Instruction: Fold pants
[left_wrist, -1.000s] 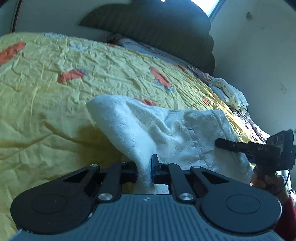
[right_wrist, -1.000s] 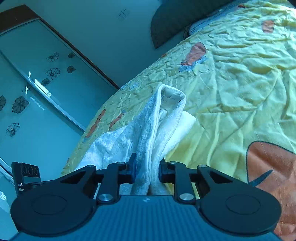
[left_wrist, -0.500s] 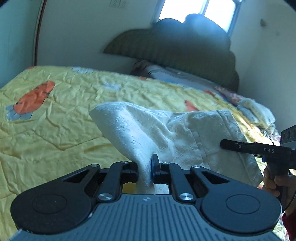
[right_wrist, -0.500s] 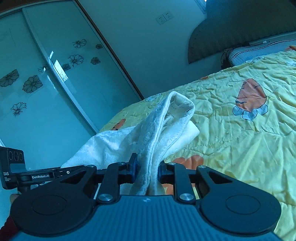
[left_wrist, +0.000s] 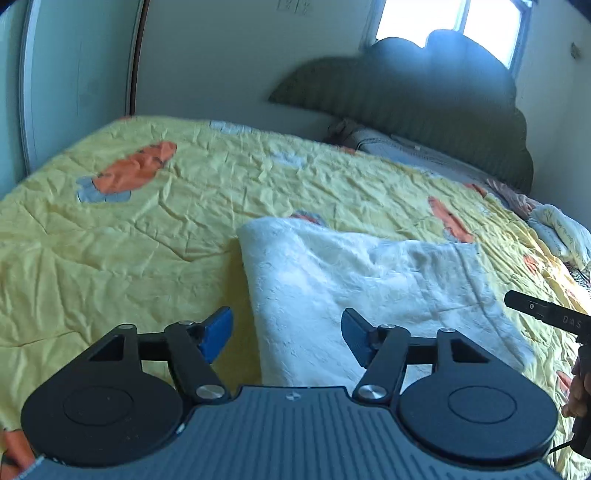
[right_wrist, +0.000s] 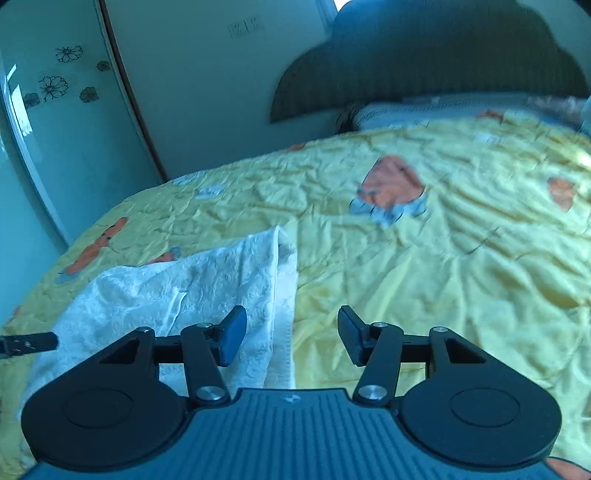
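White pants (left_wrist: 354, 291) lie folded on the bed (left_wrist: 147, 229), one fold laid.

Left gripper (left_wrist: 286, 334) and right gripper (right_wrist: 288, 334) fingers have just opened wide, holding nothing; further folds may remain.

Dark headboard (left_wrist: 424, 85), bright window (left_wrist: 450, 26), yellow bedspread (left_wrist: 184, 206)

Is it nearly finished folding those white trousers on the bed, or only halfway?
Partway, it seems. Done: the white pants lie doubled over on the yellow bedspread. In hand: nothing; the left gripper and right gripper have just been opening, fingers off the cloth. Left: probably another fold, since the bundle looks long and rumpled.
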